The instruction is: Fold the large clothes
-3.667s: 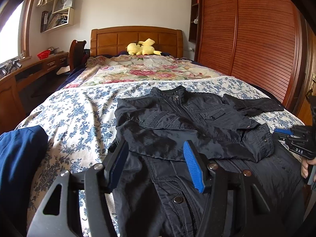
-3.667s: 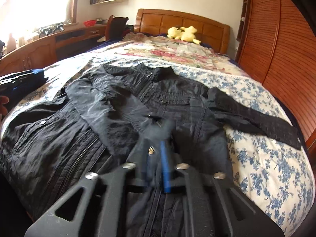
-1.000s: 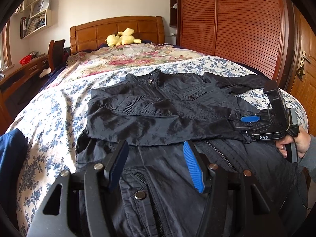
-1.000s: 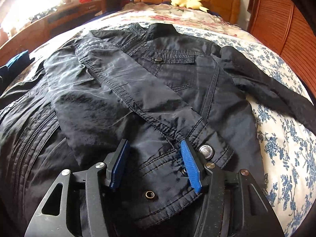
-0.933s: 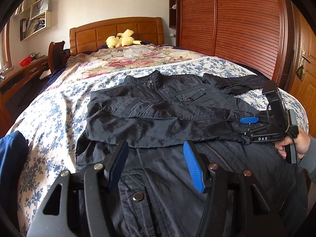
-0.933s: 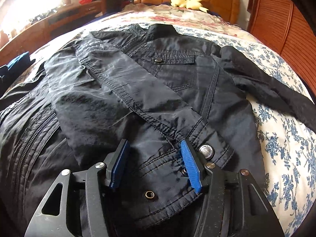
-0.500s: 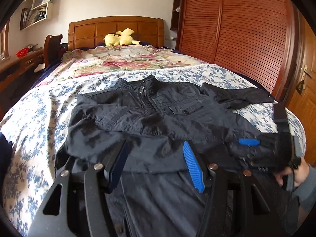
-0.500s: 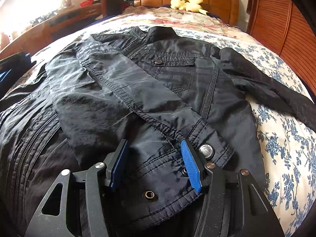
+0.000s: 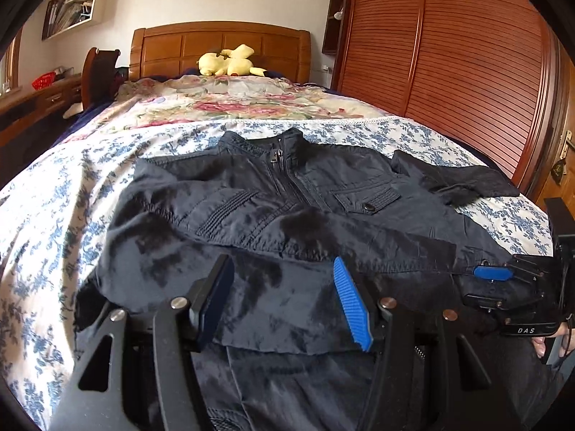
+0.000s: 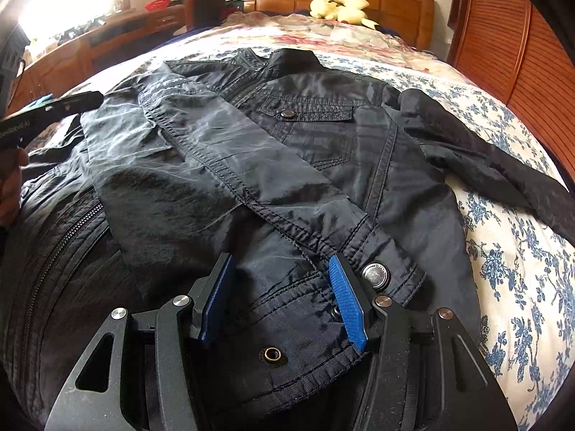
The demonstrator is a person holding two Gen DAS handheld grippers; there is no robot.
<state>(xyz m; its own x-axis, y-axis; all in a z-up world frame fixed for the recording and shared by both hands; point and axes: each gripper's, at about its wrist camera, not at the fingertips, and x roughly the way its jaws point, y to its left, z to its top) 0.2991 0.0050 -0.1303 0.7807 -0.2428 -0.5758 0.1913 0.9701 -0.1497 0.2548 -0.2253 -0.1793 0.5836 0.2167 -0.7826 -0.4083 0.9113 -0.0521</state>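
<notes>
A black zip jacket [image 9: 323, 194] lies face up on the bed, collar toward the headboard. One sleeve [image 10: 233, 165] is folded slantwise across the chest, and its snap cuff [image 10: 373, 251] rests near the hem. My right gripper [image 10: 279, 262] stands open just over that cuff, pads apart and not pressing; it also shows at the right edge of the left wrist view [image 9: 474, 285]. My left gripper [image 9: 282, 265] hovers open above the folded sleeve's upper part, empty, and appears side-on in the right wrist view [image 10: 72, 102]. The other sleeve [image 10: 485, 158] stretches out to the right.
The bed has a blue-flowered cover [image 9: 54, 215] and a rose quilt [image 9: 233, 104] farther back, with a yellow plush toy [image 9: 230, 61] at the wooden headboard. Slatted wardrobe doors [image 9: 467, 72] run along the right. A desk and chair [image 10: 107, 36] stand left. A person's hand [image 10: 10, 186] holds the left gripper.
My left gripper has moved forward and lower over the jacket, and the blue cloth at its left has left view. The right gripper, shut on the cuff several seconds ago, is open and still.
</notes>
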